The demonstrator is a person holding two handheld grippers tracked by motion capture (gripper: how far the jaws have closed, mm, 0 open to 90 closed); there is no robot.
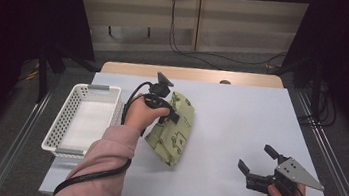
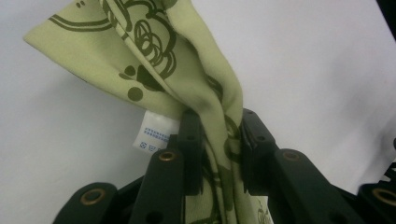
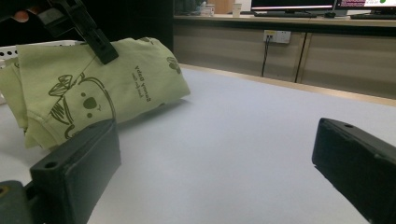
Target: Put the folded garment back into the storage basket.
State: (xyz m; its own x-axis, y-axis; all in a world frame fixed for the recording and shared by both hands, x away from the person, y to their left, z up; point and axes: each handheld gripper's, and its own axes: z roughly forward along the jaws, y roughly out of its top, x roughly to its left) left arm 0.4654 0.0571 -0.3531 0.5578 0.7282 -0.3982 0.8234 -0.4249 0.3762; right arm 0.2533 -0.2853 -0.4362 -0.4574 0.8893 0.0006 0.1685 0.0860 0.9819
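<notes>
A folded light-green cloth (image 1: pixel 175 128) with dark green prints lies mid-table, just right of the basket. My left gripper (image 1: pixel 170 115) is shut on its left edge, and the fabric (image 2: pixel 219 116) is bunched between the two black jaws, with a white care label (image 2: pixel 154 135) beside them. The same cloth (image 3: pixel 93 88) appears in the right gripper view at the upper left, with the left gripper (image 3: pixel 100 46) pinching its top. My right gripper (image 1: pixel 255 163) hovers open near the table's front right, nothing between its fingers (image 3: pixel 79 163).
A white perforated basket (image 1: pixel 66 120) stands at the table's left edge, with nothing inside. Bare pale table (image 1: pixel 240 116) stretches between the cloth and my right gripper. Cables and a wooden wall panel lie beyond the far edge.
</notes>
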